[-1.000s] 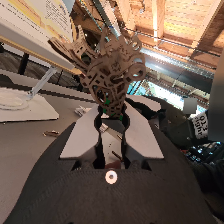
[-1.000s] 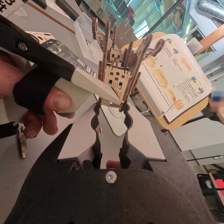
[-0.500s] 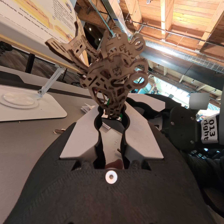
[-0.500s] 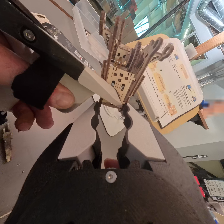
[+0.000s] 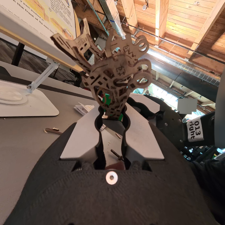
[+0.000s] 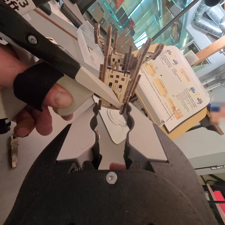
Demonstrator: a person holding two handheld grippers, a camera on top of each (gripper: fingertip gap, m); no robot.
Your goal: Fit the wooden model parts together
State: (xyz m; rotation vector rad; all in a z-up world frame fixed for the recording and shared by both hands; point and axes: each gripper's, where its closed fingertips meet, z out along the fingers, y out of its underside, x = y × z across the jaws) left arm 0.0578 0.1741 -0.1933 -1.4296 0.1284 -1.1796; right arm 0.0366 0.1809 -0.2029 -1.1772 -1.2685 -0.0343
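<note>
Both tongs (image 5: 112, 113) (image 6: 112, 107) have tilted slightly while pinching the wooden model (image 5: 113, 77) off the surface (image 5: 24, 140); no part newly seated.

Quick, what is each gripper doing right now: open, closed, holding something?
Left gripper: closed on the wooden model's base.
Right gripper: closed on the same model, at its bottom edge.

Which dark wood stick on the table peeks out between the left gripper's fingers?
The short dark peg, seen in the gap low between the left gripper's fingers. The longer dark stick lies in the open, off to the left.
</note>
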